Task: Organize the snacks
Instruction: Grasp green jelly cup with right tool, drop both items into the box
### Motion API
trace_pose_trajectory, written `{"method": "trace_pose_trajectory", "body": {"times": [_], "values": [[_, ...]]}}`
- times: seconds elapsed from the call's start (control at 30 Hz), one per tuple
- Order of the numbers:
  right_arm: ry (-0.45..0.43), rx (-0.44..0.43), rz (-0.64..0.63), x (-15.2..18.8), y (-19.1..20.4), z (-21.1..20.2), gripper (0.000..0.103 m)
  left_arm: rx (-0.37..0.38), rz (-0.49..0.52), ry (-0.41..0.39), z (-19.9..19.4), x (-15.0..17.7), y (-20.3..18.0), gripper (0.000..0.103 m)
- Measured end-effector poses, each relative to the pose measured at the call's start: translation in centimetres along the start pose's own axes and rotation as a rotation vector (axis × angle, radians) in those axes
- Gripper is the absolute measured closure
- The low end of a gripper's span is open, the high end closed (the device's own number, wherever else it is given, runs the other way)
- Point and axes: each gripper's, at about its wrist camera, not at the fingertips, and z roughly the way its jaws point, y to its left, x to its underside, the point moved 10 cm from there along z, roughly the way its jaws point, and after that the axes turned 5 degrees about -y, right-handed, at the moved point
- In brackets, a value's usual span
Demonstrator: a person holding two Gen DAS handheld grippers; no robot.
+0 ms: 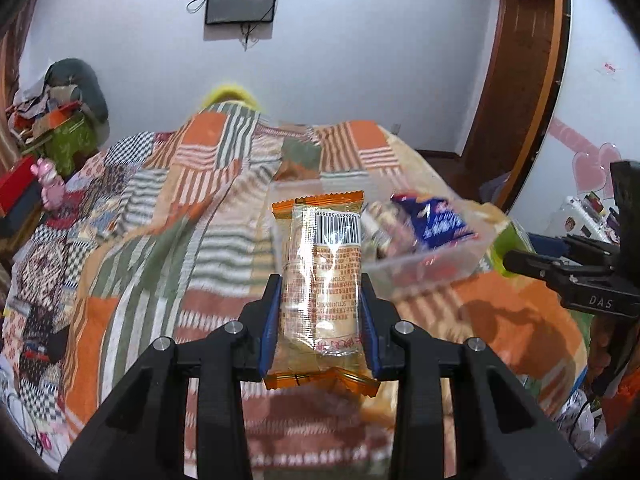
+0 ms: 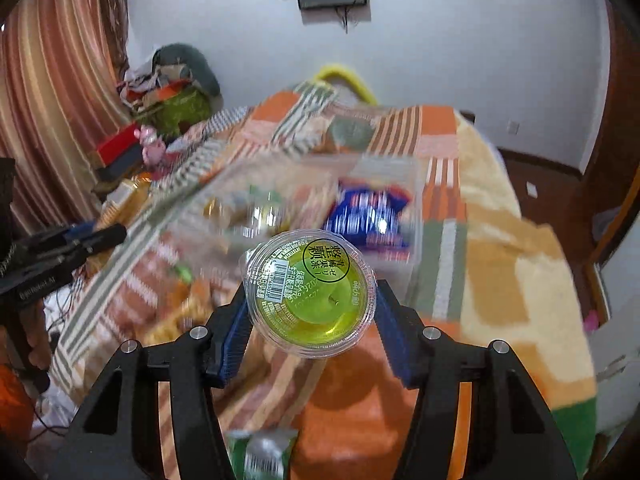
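My left gripper (image 1: 320, 288) is shut on an orange-edged clear snack packet (image 1: 322, 280), held above the bed just left of a clear plastic box (image 1: 444, 260) that holds a blue packet (image 1: 434, 222) and other snacks. My right gripper (image 2: 310, 284) is shut on a green jelly cup (image 2: 311, 294), held above the bed in front of the same clear box (image 2: 400, 184) with the blue packet (image 2: 366, 216). The right gripper also shows at the right edge of the left wrist view (image 1: 516, 260). The left gripper shows at the left edge of the right wrist view (image 2: 116, 234).
The patchwork orange, green and white quilt (image 1: 168, 216) covers the bed. A green wrapped snack (image 2: 262, 454) lies on the quilt below my right gripper. More loose snacks (image 2: 180, 312) lie blurred left of it. Clutter and a red box (image 1: 16, 188) stand beside the bed on the left.
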Motion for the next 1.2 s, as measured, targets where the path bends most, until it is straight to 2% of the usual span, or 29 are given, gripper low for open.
{"method": "trace_pose_trajectory", "body": {"times": [0.23, 0.43, 0.73, 1.07, 1.13, 1.2], "values": [[-0.049, -0.002, -0.031, -3.8, 0.4, 1.8, 0.049, 0.021, 0.021, -0.012, 3.2, -2.8, -1.4, 0.068], [-0.019, -0.011, -0.05, -4.9, 1.0, 5.1, 0.05, 0.023, 0.022, 0.007, 6.6, -4.0, -1.6, 0.068], [0.024, 0.006, -0.049, -5.7, 0.4, 9.2, 0.051, 0.013, -0.003, 0.065, 11.7, -4.0, -0.4, 0.068], [0.084, -0.013, -0.063, -5.3, 1.1, 11.2, 0.048, 0.005, -0.033, 0.102, 13.7, -3.7, 0.3, 0.067], [0.08, -0.013, -0.062, -5.3, 0.9, 11.0, 0.048, 0.009, -0.039, 0.111, 13.6, -3.5, 0.3, 0.065], [0.068, -0.018, -0.059, -5.6, 1.0, 10.5, 0.043, 0.007, -0.041, 0.109, 13.2, -3.5, 0.3, 0.059]]}}
